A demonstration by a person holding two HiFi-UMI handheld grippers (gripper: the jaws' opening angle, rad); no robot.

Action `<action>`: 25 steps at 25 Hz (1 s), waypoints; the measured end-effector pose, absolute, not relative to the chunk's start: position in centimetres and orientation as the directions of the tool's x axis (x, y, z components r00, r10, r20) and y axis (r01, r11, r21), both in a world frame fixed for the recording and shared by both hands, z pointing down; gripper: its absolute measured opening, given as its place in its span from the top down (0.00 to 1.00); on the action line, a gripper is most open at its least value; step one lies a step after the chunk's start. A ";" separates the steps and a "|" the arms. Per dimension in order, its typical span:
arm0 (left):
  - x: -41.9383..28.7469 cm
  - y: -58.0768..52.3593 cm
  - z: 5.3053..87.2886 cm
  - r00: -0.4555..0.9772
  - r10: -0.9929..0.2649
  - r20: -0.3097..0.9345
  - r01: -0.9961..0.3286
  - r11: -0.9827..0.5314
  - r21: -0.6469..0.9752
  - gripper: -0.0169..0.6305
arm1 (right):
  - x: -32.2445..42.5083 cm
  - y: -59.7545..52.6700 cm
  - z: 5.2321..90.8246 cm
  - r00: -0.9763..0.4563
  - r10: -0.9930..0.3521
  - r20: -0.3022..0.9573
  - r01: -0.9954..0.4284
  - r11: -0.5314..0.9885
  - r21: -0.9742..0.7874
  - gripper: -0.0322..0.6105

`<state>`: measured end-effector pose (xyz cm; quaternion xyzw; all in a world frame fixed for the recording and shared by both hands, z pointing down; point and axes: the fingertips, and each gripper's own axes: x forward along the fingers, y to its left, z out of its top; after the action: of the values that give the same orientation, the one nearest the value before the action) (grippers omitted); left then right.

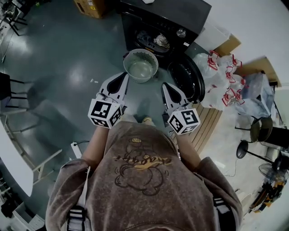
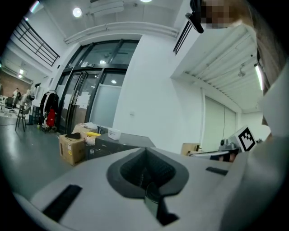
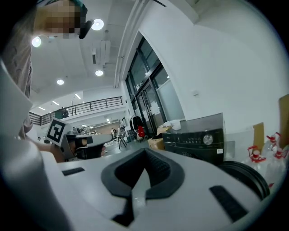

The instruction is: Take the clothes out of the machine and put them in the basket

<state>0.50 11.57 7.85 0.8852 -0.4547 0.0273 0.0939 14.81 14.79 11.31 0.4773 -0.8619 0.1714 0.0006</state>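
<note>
The machine (image 1: 163, 12) is black, the basket (image 1: 127, 58) pale green, the floor (image 1: 67, 54) grey-blue.

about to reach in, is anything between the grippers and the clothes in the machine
Only the basket: it stands right before the open machine, between the clothes and the left gripper and right gripper. The door is swung aside to the right, so the opening itself looks unblocked.

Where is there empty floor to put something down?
The floor left of the basket, as far as the chair, is bare. Right of the open door it is crowded with bags and a pallet.
</note>
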 end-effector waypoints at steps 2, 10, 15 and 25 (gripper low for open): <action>0.9 10.8 8.1 0.588 -0.797 0.135 -0.808 -0.574 0.134 0.97 | 15.4 14.3 11.7 -0.542 -0.823 0.167 -0.825 0.483 -0.294 0.96; -0.1 4.6 9.8 0.603 -0.784 0.148 -0.797 -0.587 0.144 0.97 | 14.8 9.3 12.9 -0.516 -0.837 0.183 -0.839 0.451 -0.304 0.96; -1.2 -2.4 10.3 0.653 -0.743 0.148 -0.758 -0.638 0.138 0.97 | 13.2 2.7 14.2 -0.471 -0.860 0.197 -0.863 0.403 -0.304 0.96; -3.6 -18.0 13.6 0.748 -0.640 0.176 -0.663 -0.732 0.155 0.97 | 9.8 -12.2 16.9 -0.389 -0.897 0.211 -0.896 0.315 -0.311 0.96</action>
<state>-3.60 -18.03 13.56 0.9291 -0.3506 0.0553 0.1045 9.78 -12.19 16.87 0.5528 -0.8110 0.1916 -0.0005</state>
